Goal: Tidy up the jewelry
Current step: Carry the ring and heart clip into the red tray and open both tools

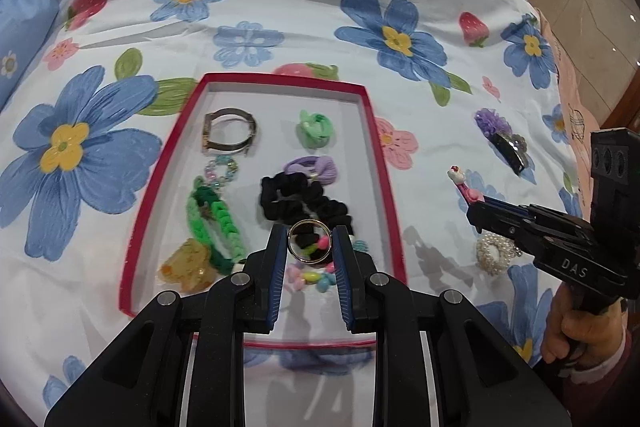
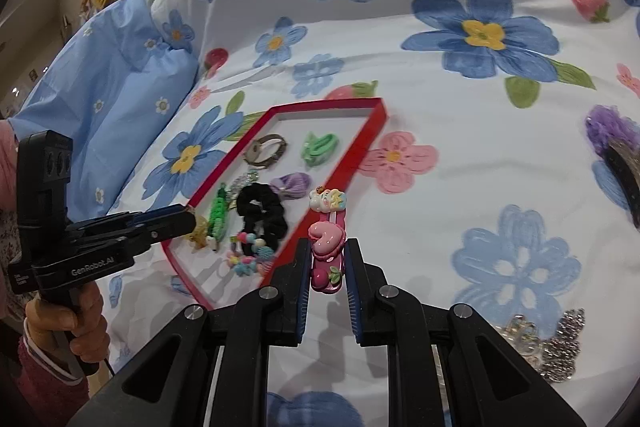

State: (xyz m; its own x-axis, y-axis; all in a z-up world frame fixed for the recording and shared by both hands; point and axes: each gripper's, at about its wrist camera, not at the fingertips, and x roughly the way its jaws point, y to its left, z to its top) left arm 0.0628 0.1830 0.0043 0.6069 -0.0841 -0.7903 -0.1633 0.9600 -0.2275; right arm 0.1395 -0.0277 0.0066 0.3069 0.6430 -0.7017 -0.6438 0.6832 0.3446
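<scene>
The left gripper (image 1: pixel 309 241) grasps a gold ring (image 1: pixel 309 241) above the red tray (image 1: pixel 138 219), at its 6 o'clock end. Lower before releasing (rings roll). The right gripper (image 2: pixel 326 261) grips a pink hair clip (image 2: pixel 327 251) beside the tray's edge.

Red-rimmed tray (image 1: pixel 138 227); black scrunchie (image 1: pixel 296 199); green chain (image 1: pixel 218 223); pink clip (image 2: pixel 326 247); blue-flowered sheet (image 1: pixel 280 7); ring (image 1: pixel 309 241) perhaps gold.
</scene>
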